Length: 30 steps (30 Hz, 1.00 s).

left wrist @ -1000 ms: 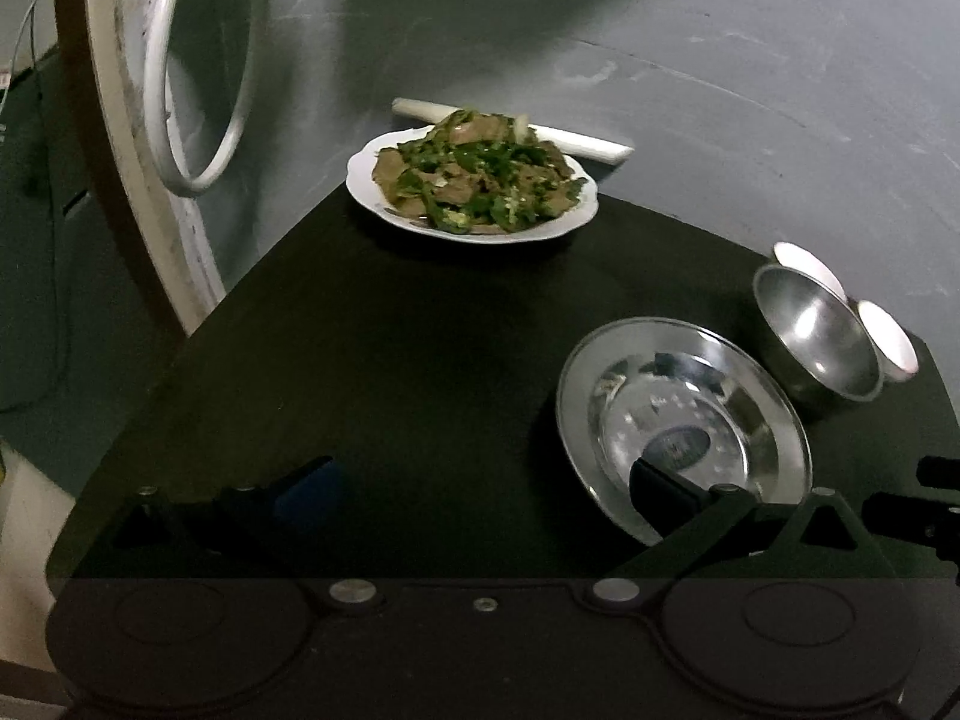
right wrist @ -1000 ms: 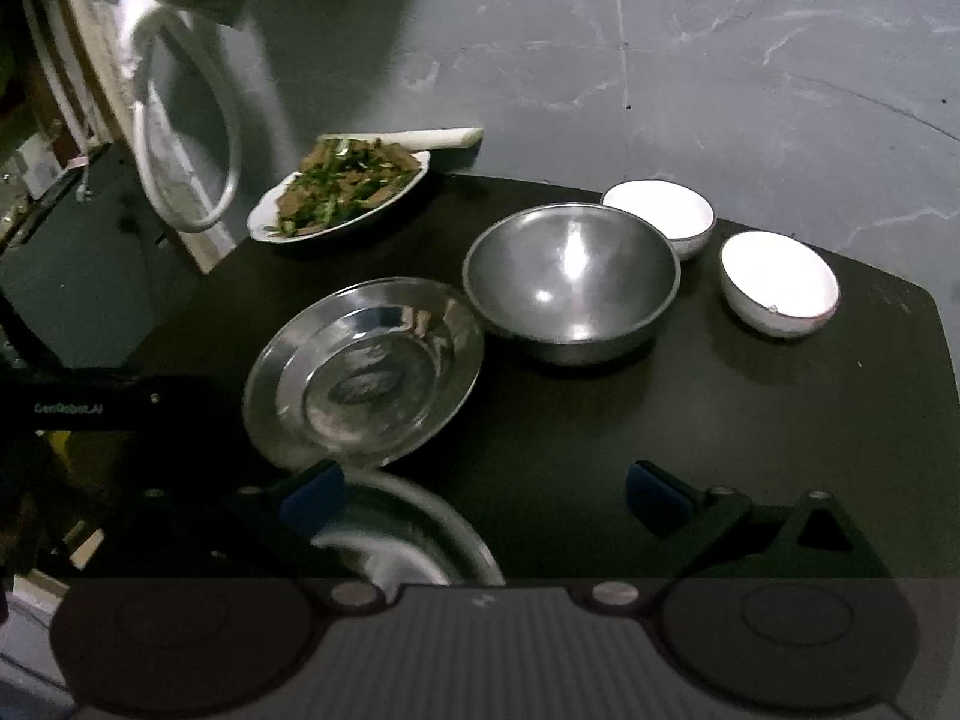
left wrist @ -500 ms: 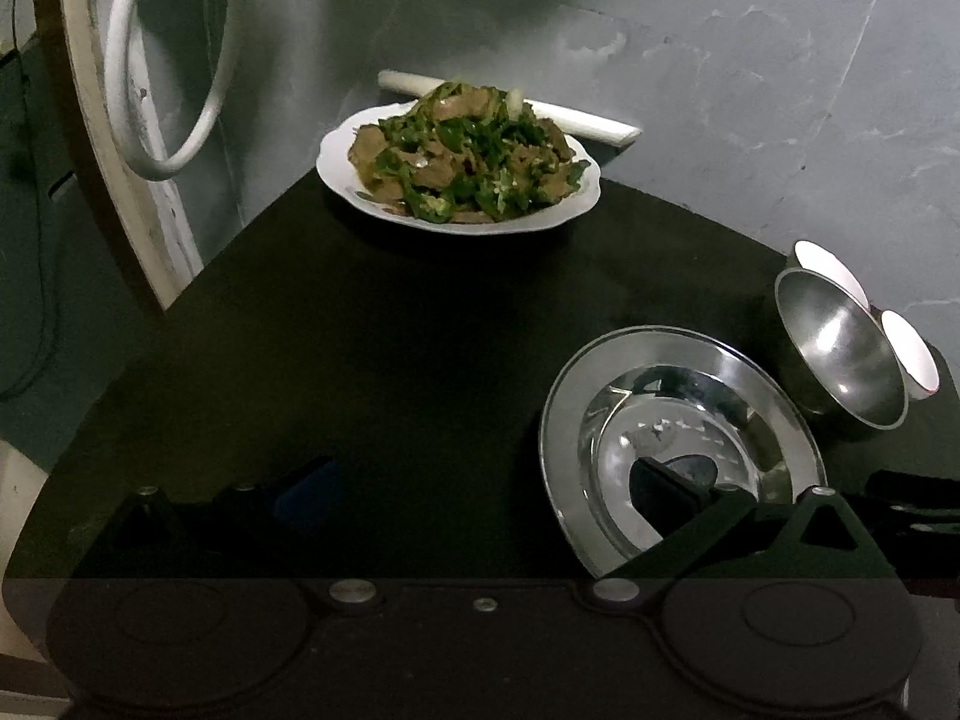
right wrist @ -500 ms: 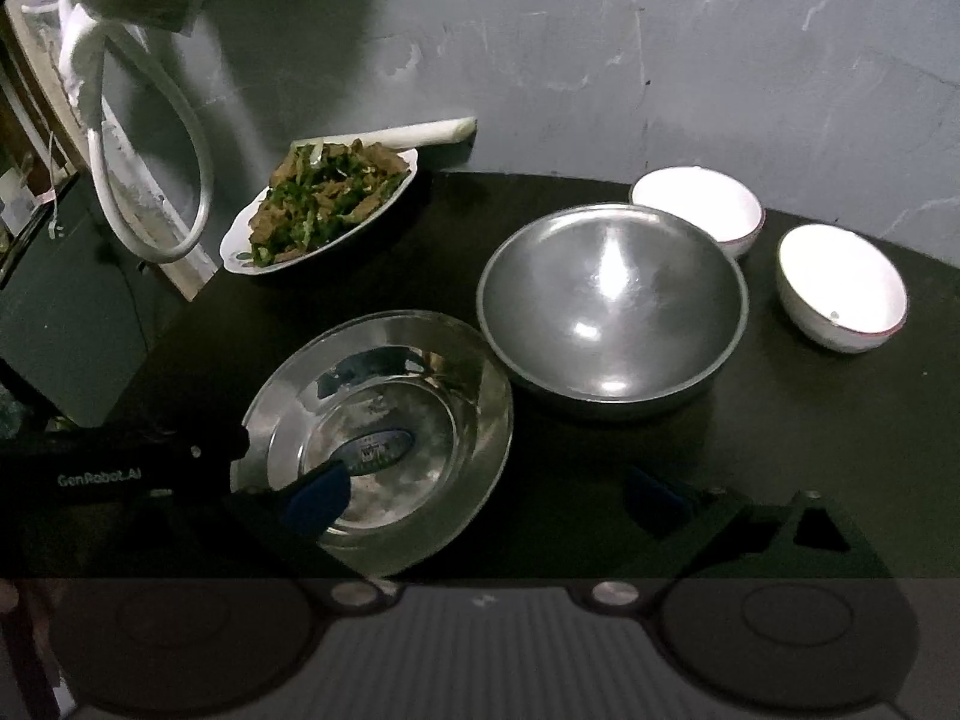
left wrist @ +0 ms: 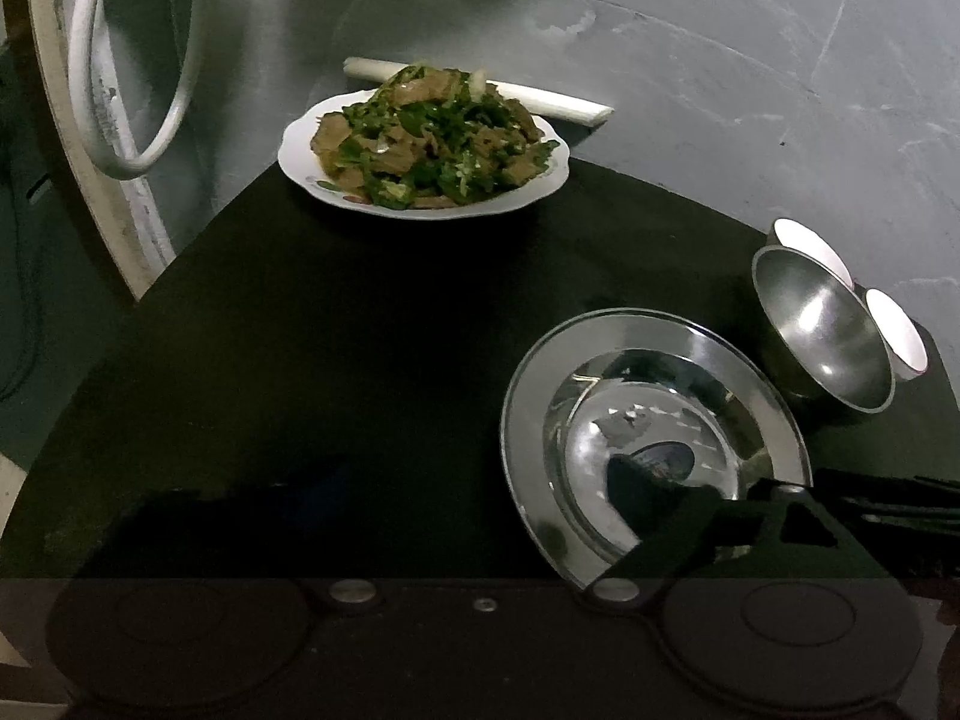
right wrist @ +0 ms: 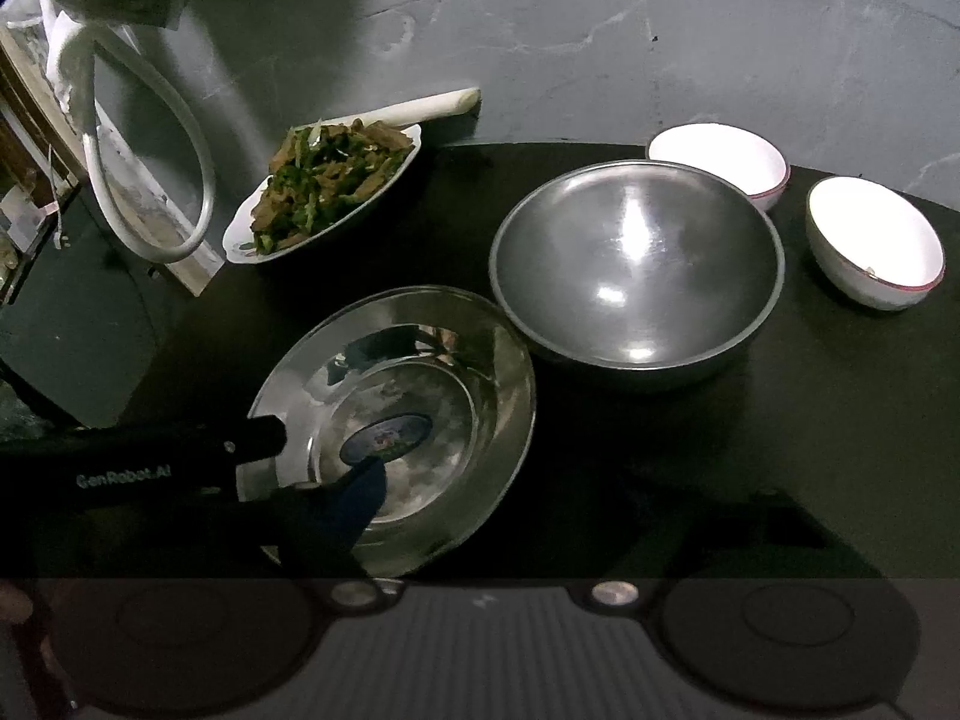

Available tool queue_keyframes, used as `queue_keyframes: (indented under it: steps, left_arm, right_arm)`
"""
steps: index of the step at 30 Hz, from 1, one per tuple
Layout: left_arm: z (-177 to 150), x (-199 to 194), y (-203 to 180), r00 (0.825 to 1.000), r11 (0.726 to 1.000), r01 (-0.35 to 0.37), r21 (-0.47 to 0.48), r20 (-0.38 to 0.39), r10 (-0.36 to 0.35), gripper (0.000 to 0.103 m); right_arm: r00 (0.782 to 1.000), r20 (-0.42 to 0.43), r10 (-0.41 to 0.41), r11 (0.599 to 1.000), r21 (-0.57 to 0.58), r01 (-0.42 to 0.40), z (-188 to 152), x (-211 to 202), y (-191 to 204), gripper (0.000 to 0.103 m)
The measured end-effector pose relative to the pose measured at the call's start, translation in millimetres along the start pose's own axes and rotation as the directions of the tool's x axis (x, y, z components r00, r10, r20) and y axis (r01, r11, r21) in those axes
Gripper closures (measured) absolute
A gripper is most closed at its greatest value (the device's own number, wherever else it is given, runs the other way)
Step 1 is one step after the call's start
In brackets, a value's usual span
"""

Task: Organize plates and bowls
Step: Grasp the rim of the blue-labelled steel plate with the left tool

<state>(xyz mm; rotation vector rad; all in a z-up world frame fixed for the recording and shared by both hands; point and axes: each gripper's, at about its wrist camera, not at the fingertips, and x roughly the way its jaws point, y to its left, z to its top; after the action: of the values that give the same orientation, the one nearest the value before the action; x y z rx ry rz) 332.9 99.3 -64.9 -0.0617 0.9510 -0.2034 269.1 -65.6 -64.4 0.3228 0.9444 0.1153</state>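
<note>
Steel plate sat on the black table, lower centre-left of the right wrist view and lower right of the left wrist view, with a round dark label at the middle of its well. Both grippers had a finger over it. Left gripper: its right-hand finger lay over the plate's well; the other finger was lost against the dark table at lower left. Right gripper: its blue-padded left-hand finger lay over the plate's near well, the opposite finger stood dimly outside the rim at lower right. Jaws of both had just been closing, each with a stretch of the plate's rim between them; neither pad visibly pressed on the metal, so the fingers read as released, not clenched. Left gripper's black body, lettered, crossed the lower left of the right wrist view. Steel bowl stood just beside the plate, to its upper right; whether the two rims touched could not be told. Two white bowls, one behind the steel bowl and one at right, stood near the table's far edge. White dish of green vegetables sat at the far left of the table, well apart from the plate, with a pale stalk behind it. Grey wall filled the upper frame; a white hose loop hung at upper left.
</note>
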Motion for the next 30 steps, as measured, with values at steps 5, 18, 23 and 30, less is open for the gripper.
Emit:
queue_keyframes:
  steps: [5, 18, 23, 30]
  left_arm:
    - [0, 0, -3, 1.0, 1.0, 0.02, -0.004, -0.008, -0.02, 0.036]
    - [-3, 5, -1, 0.999, 0.999, 0.038, -0.018, -0.023, -0.038, 0.08]
    - [-3, 2, 4, 0.999, 0.999, 0.035, -0.022, -0.011, -0.035, 0.081]
    - [-4, -5, 10, 1.0, 0.999, 0.027, -0.031, 0.006, -0.027, 0.081]
  right_arm:
    - [1.0, 0.001, 0.009, 1.0, 0.02, -0.009, 1, 2, 0, 0.048]
    - [1.0, -0.008, 0.001, 1.0, 0.015, -0.001, 4, 10, 3, 0.079]
    - [1.0, -0.014, 0.016, 1.0, 0.027, -0.015, 3, 13, 4, 0.08]
    - [0.999, -0.007, 0.042, 0.999, 0.012, -0.041, 2, 11, 10, 0.08]
